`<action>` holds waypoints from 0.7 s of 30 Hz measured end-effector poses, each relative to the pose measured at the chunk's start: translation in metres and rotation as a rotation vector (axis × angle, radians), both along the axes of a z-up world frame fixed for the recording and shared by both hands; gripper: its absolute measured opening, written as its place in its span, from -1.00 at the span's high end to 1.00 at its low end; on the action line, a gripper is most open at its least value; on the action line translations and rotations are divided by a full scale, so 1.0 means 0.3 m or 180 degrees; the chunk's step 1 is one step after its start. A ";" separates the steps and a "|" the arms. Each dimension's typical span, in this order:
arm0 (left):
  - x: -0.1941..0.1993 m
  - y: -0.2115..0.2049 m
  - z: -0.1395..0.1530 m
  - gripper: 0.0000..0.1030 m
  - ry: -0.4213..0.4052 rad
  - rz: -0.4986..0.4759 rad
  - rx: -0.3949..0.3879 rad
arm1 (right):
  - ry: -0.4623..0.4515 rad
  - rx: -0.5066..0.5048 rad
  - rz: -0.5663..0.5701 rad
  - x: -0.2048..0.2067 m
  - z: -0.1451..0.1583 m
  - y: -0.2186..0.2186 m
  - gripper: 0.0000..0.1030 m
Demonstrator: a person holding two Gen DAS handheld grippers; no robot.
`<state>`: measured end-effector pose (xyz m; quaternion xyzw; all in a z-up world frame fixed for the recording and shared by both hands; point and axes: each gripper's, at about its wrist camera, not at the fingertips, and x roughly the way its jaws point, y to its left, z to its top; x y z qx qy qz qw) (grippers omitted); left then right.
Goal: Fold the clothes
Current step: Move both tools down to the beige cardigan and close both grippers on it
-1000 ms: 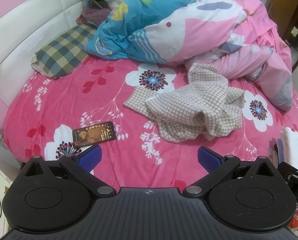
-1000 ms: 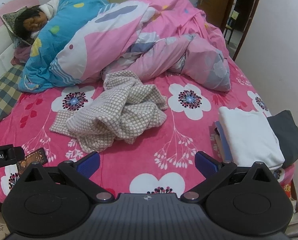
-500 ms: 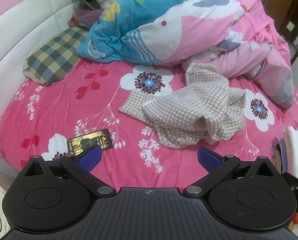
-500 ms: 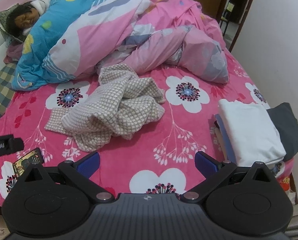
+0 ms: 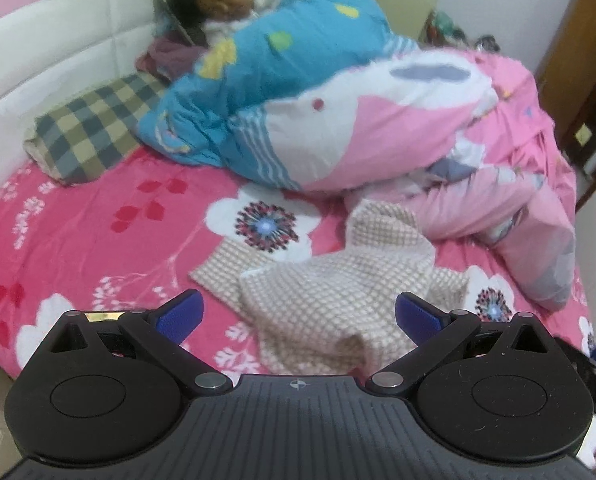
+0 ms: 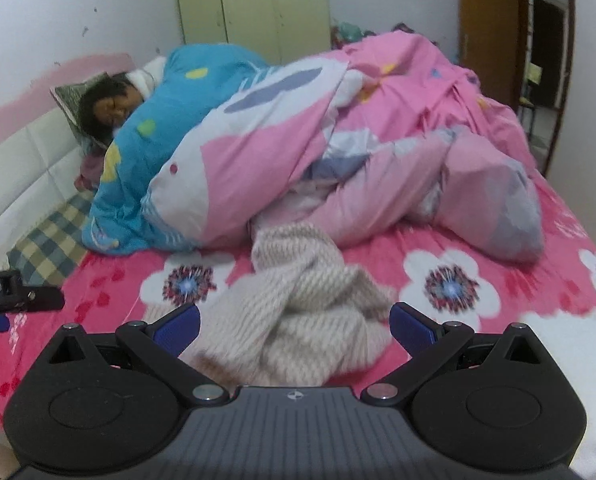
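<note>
A crumpled beige checked garment (image 5: 330, 280) lies in a heap on the pink flowered bedspread (image 5: 90, 240). My left gripper (image 5: 298, 314) is open, its blue pads wide apart just above the garment's near edge. In the right wrist view the same garment (image 6: 298, 304) sits between the spread pads of my right gripper (image 6: 294, 326), which is open too. Neither gripper holds any cloth. The left gripper's body (image 6: 14, 292) shows at the left edge of the right wrist view.
A person (image 6: 110, 108) lies under a blue and pink quilt (image 5: 318, 112) across the far half of the bed. A checked pillow (image 5: 86, 132) rests by the white headboard (image 5: 58, 68). Folded white cloth (image 6: 570, 336) lies at the right edge. A door (image 6: 494, 32) stands behind.
Both grippers have moved forward and lower toward the beige garment, which now fills the space between their pads. The phone on the bedspread has slipped almost out of the left view.
</note>
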<state>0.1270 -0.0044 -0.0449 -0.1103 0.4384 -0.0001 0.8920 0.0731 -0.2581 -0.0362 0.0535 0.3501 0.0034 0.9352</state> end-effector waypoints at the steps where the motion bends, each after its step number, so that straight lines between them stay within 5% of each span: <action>1: 0.023 -0.020 -0.014 -1.00 0.0034 -0.0004 0.0033 | 0.0027 0.0031 0.0028 0.042 -0.022 -0.031 -1.00; 8: 0.150 -0.150 -0.155 -1.00 0.0084 -0.0077 0.0254 | 0.0310 0.0305 0.0274 0.392 -0.189 -0.186 -1.00; 16: 0.285 -0.237 -0.357 -0.97 -0.0028 -0.0798 0.0086 | 0.0559 0.0707 0.0607 0.742 -0.411 -0.157 -0.93; 19: 0.318 -0.255 -0.446 -0.85 0.0020 -0.0988 -0.0019 | 0.0664 0.0776 0.0700 0.837 -0.487 -0.126 -0.88; 21: 0.329 -0.264 -0.505 -0.56 0.0082 -0.1093 -0.0058 | 0.0749 0.0850 0.0703 0.885 -0.539 -0.115 -0.76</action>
